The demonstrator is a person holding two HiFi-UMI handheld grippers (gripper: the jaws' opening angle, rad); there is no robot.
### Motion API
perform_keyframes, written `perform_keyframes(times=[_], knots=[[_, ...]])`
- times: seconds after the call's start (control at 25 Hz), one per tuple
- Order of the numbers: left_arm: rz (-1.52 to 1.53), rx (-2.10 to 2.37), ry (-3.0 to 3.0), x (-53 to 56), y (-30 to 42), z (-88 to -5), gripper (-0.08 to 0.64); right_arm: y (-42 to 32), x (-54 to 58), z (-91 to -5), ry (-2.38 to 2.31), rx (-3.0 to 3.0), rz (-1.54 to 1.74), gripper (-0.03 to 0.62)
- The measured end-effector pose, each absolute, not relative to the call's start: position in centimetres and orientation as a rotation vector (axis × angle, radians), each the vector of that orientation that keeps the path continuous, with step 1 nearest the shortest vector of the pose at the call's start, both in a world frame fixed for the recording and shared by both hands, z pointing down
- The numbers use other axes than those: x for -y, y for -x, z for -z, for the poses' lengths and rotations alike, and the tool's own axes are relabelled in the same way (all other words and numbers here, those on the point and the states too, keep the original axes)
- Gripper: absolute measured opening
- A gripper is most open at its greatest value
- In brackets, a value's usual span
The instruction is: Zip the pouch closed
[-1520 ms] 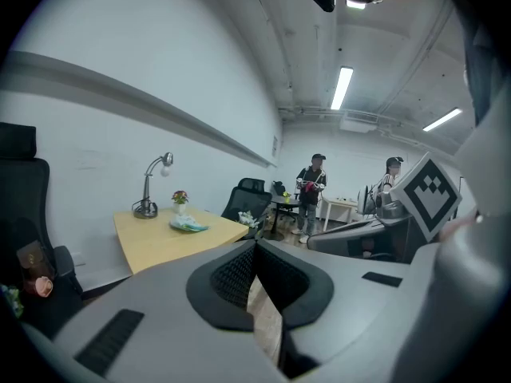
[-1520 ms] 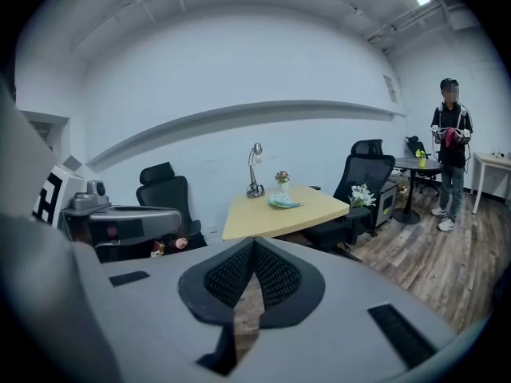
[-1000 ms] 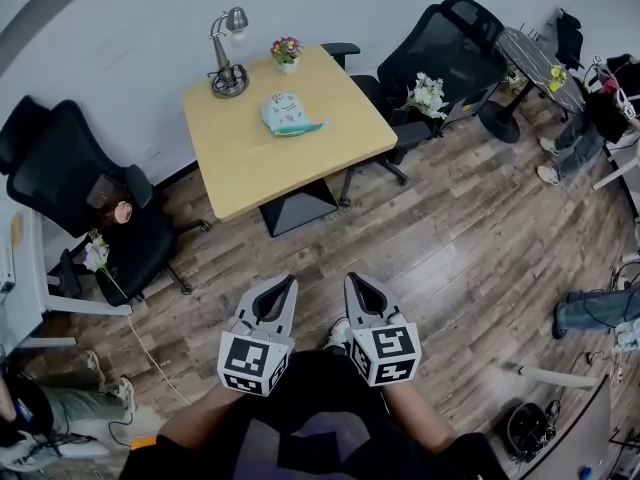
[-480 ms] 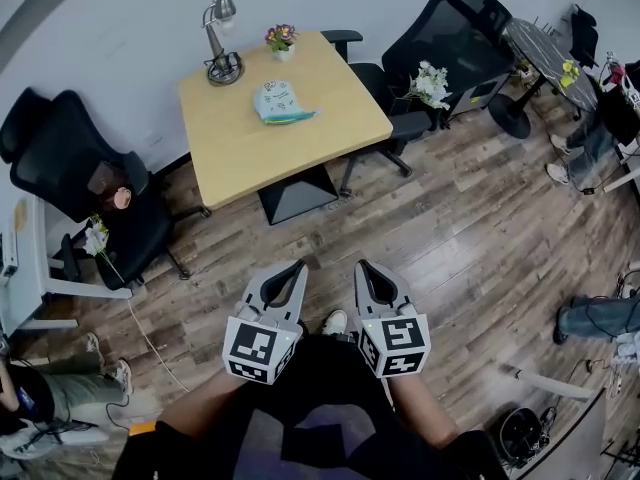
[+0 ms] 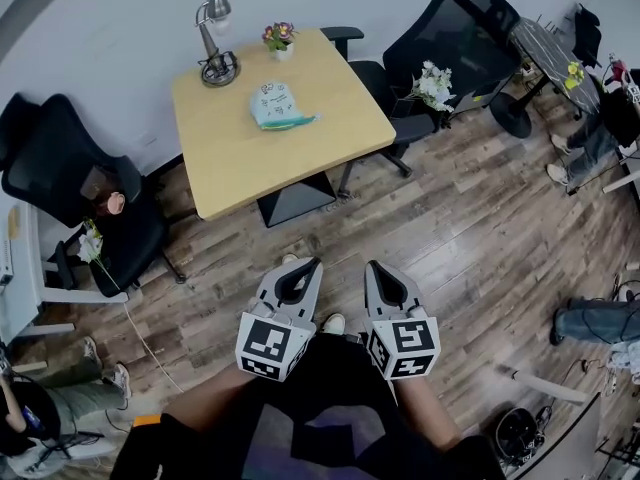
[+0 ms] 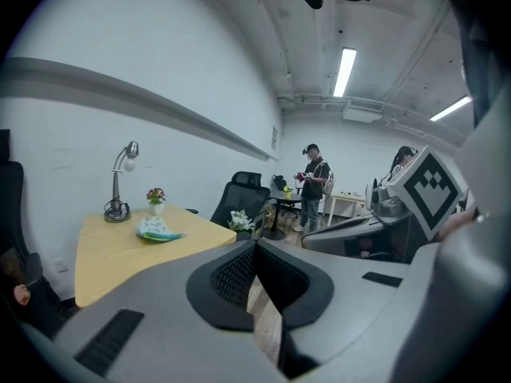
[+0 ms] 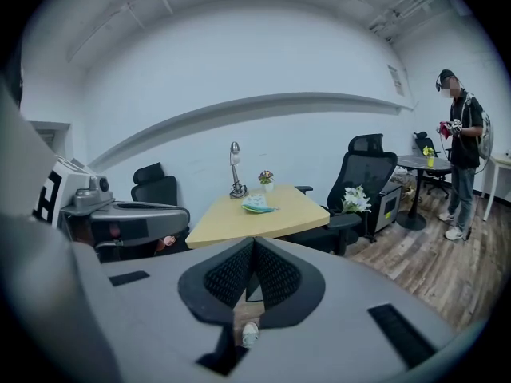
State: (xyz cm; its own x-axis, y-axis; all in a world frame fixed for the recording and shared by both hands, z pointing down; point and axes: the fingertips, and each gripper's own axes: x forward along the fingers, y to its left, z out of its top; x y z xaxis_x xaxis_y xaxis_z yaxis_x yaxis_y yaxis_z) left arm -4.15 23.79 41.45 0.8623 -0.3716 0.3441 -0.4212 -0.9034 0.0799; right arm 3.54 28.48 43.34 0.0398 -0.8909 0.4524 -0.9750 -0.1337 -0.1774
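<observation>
A pale teal and white pouch [image 5: 276, 107] lies on the wooden table [image 5: 240, 153] ahead, also seen small in the left gripper view [image 6: 157, 230] and the right gripper view [image 7: 257, 205]. My left gripper [image 5: 310, 263] and right gripper [image 5: 372, 266] are held side by side over the wood floor, well short of the table. Both point toward the table. Each has its jaws pressed together at the tips with nothing between them. Neither touches the pouch.
A desk lamp [image 5: 214, 43] and a small flower pot [image 5: 280, 40] stand at the table's far edge. Black office chairs [image 5: 70, 193] flank the table left and right [image 5: 445, 43]. People stand at the right [image 6: 314, 183]. A white cable [image 5: 150, 343] runs on the floor.
Both grippers have moved forward toward the table, side by side. The table and pouch sit a little nearer in the head view. The jaws stayed shut.
</observation>
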Motion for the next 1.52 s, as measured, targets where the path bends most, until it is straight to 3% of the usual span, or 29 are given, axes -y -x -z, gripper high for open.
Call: perform_keyframes(times=[0.6,1.52], knots=[[-0.459,0.595,-2.845,-9.5,-1.4,-41.5,0.009,-8.9,-14.5,-43.4,-2.071,1.892,-0.680,0.015],[-0.407,0.774,-2.799,7.2,2.7,-40.3,0.009,-8.4,2.7,-42.9,-1.889,1.880,-0.576,0.015]])
